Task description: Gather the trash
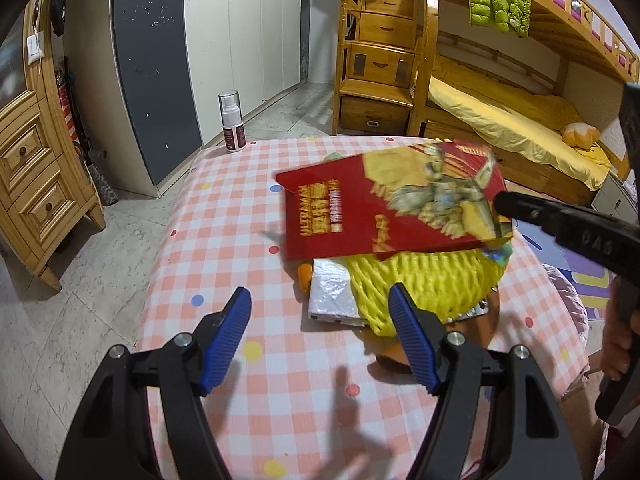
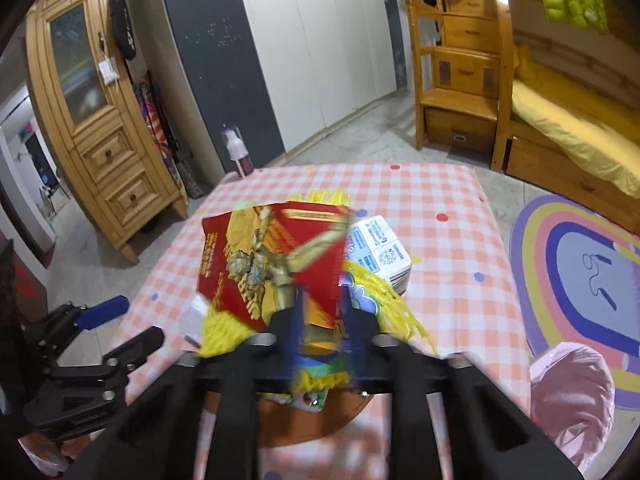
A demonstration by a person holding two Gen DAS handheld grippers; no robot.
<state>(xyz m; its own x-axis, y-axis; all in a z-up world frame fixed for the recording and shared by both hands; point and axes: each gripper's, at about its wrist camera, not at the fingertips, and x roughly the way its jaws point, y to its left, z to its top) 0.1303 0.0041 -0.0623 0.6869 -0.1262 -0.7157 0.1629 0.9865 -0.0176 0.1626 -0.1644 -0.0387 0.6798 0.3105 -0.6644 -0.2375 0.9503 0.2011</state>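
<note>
A red and gold snack packet hangs above a pile of trash on the checked table. My right gripper is shut on the packet's edge; in the left wrist view its black finger pinches the packet's right side. Under it lie yellow foam netting, a white wrapper and a brown round plate. A white carton lies behind the pile. My left gripper is open and empty, just in front of the pile.
A spray bottle stands at the table's far left corner. A pink trash bag hangs off the table's right side. The table wears a pink checked cloth. Wooden cabinet, wardrobe and bunk bed stand around.
</note>
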